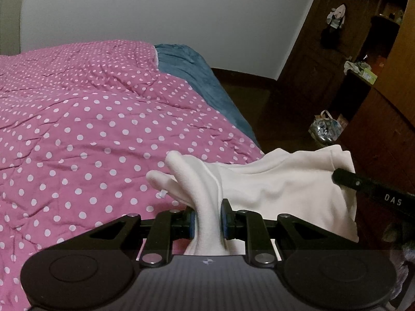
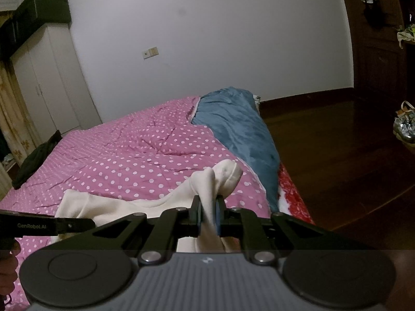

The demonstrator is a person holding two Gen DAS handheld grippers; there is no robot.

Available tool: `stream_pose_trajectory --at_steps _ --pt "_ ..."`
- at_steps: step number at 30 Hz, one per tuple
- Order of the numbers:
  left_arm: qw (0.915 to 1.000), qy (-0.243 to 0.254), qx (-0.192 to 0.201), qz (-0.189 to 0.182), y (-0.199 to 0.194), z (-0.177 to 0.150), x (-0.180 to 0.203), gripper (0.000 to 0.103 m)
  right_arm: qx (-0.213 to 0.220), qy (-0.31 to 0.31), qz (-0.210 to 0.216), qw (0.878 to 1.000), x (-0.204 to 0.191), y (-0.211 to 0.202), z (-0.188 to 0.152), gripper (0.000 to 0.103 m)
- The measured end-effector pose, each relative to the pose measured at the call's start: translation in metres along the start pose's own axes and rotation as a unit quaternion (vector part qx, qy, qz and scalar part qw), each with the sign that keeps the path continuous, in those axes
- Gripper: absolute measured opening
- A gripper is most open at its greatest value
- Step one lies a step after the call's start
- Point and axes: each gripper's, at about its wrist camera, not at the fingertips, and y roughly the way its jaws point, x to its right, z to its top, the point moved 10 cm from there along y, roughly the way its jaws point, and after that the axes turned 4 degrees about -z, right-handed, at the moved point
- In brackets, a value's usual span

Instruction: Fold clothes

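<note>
Both grippers, left gripper (image 1: pixel 207 220) and right gripper (image 2: pixel 207 216), clamp the cream garment (image 1: pixel 272 181) at the pink bedspread's (image 1: pixel 90 116) near edge.

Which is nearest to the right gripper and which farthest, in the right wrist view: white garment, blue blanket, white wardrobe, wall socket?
1. White garment: pinched in the right gripper.
2. Blue blanket: ahead, on the bed's right edge.
3. White wardrobe: far left corner.
4. Wall socket: back wall; too close to the wardrobe to call.
</note>
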Motion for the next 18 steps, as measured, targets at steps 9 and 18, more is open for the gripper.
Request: stream_pose_trajectory --at_steps 9,18 --pt "1.0000 0.002 -0.007 0.003 0.006 -0.002 0.000 0.020 -0.009 -0.001 -0.010 1.000 0.002 0.008 -0.005 0.009" --pt "0.9998 -0.001 -0.018 0.005 0.013 -0.008 -0.004 0.020 -0.022 -0.003 -0.021 1.000 0.008 0.018 -0.013 0.009"
